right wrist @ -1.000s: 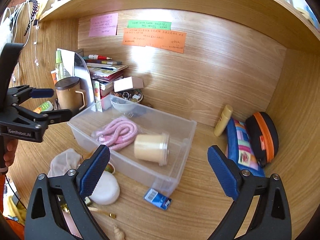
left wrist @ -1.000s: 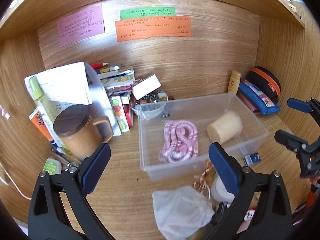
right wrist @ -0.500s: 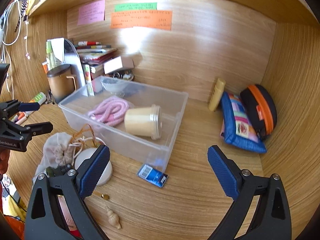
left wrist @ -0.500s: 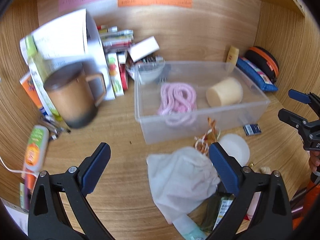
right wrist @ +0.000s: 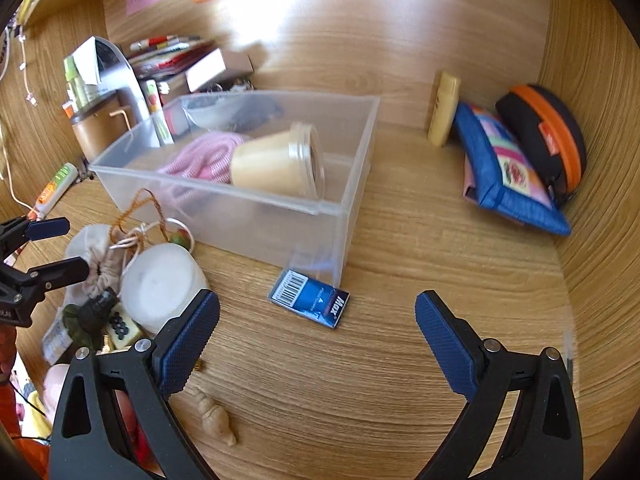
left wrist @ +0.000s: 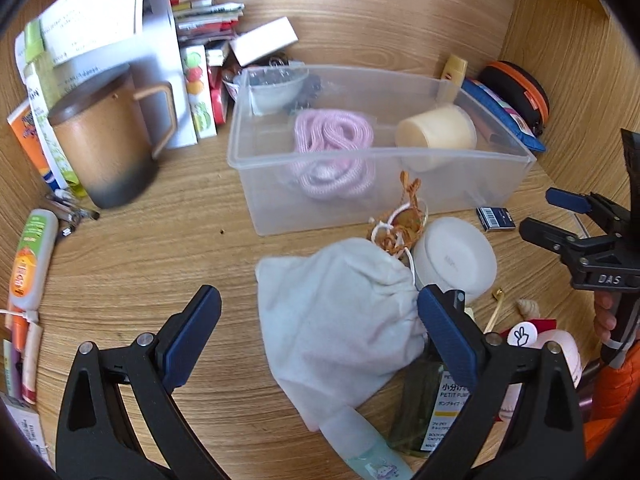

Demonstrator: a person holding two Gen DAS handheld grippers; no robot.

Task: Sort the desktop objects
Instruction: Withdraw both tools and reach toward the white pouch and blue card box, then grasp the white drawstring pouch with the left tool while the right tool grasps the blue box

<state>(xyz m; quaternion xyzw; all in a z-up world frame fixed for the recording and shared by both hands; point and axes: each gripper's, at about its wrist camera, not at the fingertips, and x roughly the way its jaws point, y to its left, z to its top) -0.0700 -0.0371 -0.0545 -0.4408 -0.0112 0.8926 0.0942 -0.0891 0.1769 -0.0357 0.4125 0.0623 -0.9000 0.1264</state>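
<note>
A clear plastic bin stands mid-desk and holds a pink rope and a cream jar lying on its side. In front of the bin lie a white drawstring pouch, a round white tin and a small blue box. My left gripper hangs open just over the pouch. My right gripper is open above the desk, just in front of the blue box. Neither holds anything.
A brown lidded mug, books and papers crowd the back left. A yellow tube, blue pouch and black-and-orange case lean at the right wall. A shell, a tile and bottles litter the front.
Both grippers have drawn back from the bin and tipped down toward the front of the desk. The pouch now sits between the left fingers and the blue box just ahead of the right.
</note>
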